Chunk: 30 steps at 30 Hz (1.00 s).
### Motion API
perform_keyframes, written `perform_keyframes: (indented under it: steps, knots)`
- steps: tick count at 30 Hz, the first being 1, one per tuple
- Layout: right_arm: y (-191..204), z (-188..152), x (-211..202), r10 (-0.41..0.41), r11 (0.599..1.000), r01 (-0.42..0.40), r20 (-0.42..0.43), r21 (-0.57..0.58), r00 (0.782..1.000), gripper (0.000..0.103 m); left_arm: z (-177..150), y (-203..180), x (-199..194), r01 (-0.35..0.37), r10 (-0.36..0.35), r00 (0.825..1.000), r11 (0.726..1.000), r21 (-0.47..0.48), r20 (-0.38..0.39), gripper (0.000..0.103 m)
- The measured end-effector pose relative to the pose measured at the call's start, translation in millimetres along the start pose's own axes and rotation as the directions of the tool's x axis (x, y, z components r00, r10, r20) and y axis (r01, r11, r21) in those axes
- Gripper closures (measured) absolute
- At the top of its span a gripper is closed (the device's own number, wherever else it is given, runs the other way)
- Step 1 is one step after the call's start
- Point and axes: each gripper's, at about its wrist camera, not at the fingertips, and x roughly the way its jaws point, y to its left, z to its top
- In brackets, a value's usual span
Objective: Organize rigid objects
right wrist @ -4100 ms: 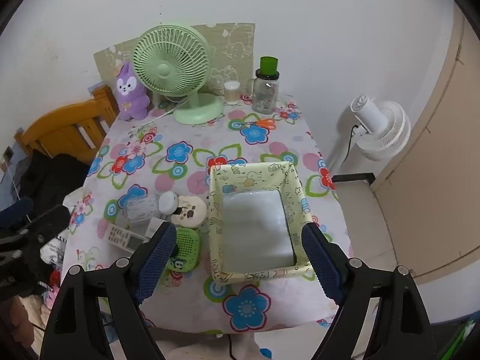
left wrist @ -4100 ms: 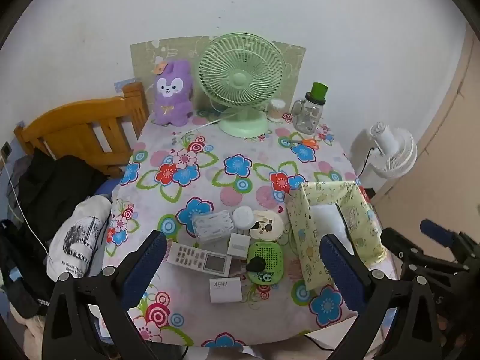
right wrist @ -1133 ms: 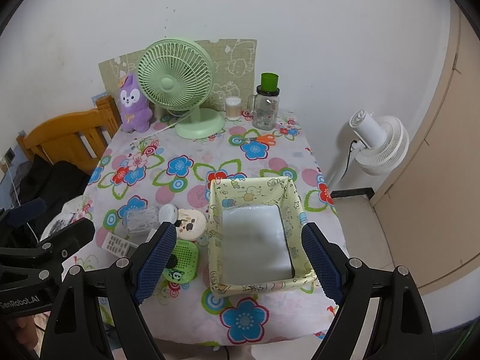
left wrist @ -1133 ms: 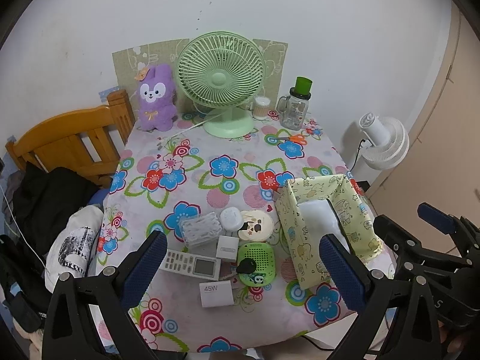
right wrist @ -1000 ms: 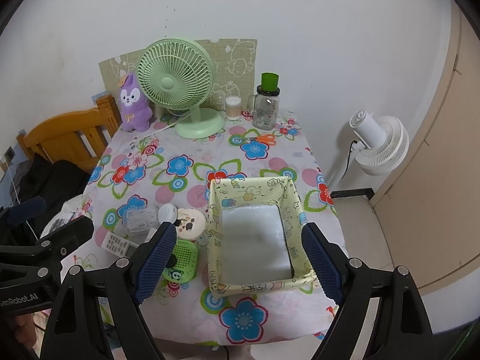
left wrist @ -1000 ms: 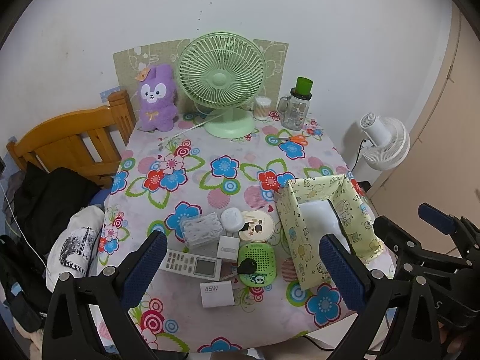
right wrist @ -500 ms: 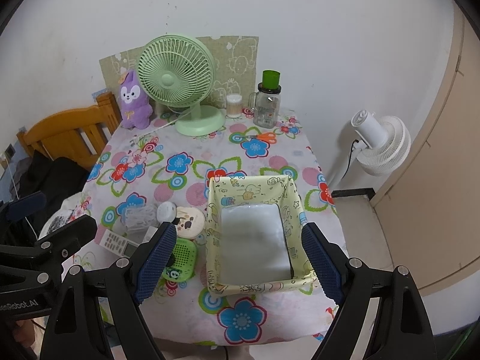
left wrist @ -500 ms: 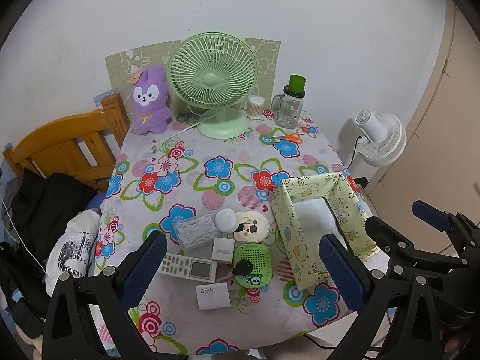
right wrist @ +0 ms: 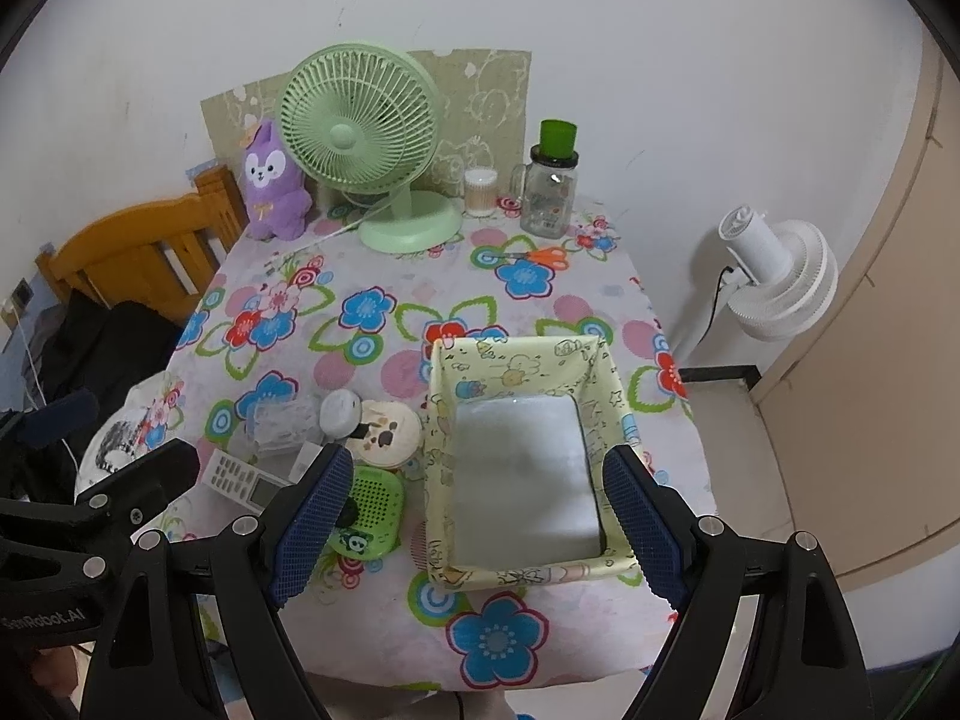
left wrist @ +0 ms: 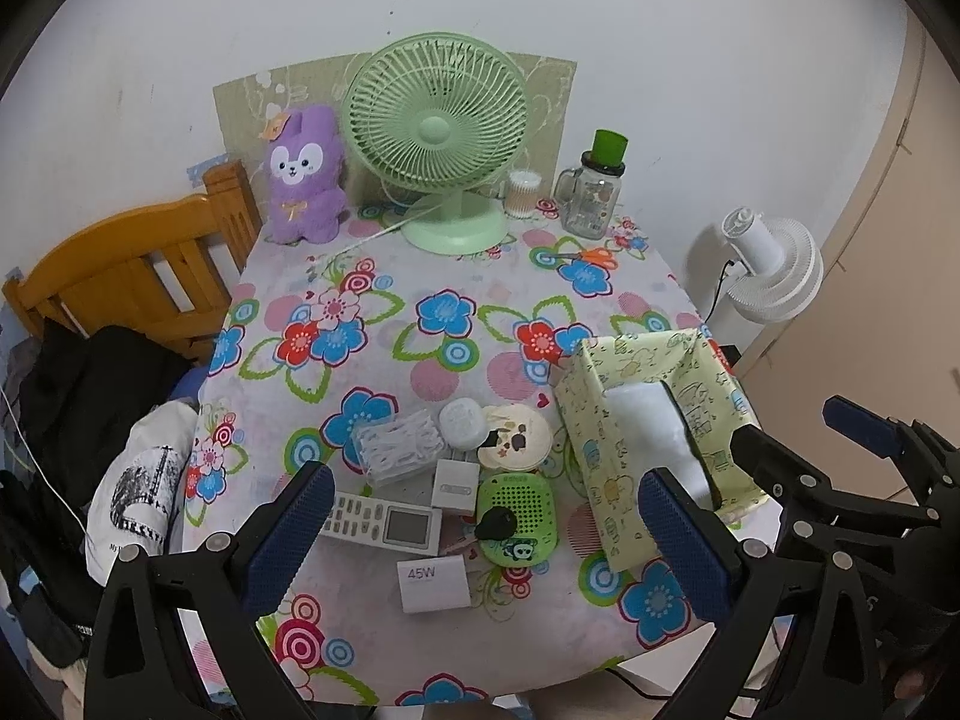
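Observation:
Several small rigid things are clustered near the front of the flowered table (left wrist: pixel 420 276): a white remote (left wrist: pixel 384 521), a white 45W charger (left wrist: pixel 433 583), a green perforated gadget (left wrist: pixel 517 510), a small white adapter (left wrist: pixel 455 483), a round cream tin (left wrist: pixel 516 437), a white round case (left wrist: pixel 461 423) and a clear plastic box (left wrist: pixel 399 447). To their right stands a yellow-green fabric basket (right wrist: pixel 516 366) with nothing in it. My left gripper (left wrist: pixel 485 477) hovers open above the cluster. My right gripper (right wrist: pixel 479 457) hovers open above the basket's left wall. Neither holds anything.
At the back stand a green desk fan (left wrist: pixel 438 138), a purple plush (left wrist: pixel 303 174), a cotton-swab pot (left wrist: pixel 523 192) and a glass jar with a green lid (left wrist: pixel 591 198); orange scissors (left wrist: pixel 591 257) lie nearby. A wooden chair (left wrist: pixel 138 276) with clothes is left, a white floor fan (left wrist: pixel 768 276) right.
Both views have only drifted slightly; compared with four seconds ago both grippers sit a little farther back from the table. Nothing on the table has moved and both jaws stay equally wide.

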Motion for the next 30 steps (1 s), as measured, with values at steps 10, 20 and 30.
perform_keyframes:
  steps: [10, 20, 30]
  knots:
    - [23.7, -0.7, 26.3, 0.013, 1.000, -0.012, -0.022, 0.006, 1.000, 0.015, -15.8, 31.6, 33.5, -0.003, -0.001, 0.997, 0.999, -0.053, -0.076, 0.001]
    - [49.8, -18.4, 64.6, 0.011, 0.999, -0.007, -0.077, 0.041, 0.997, 0.015, -41.9, 63.1, 72.3, -0.014, 0.003, 0.985, 0.998, -0.062, -0.172, 0.001]
    - [70.7, -36.4, 86.8, -0.007, 0.997, 0.015, -0.094, 0.079, 0.996, 0.015, -69.8, 75.0, 109.2, 0.015, -0.033, 0.961, 0.998, -0.065, -0.273, 0.001]
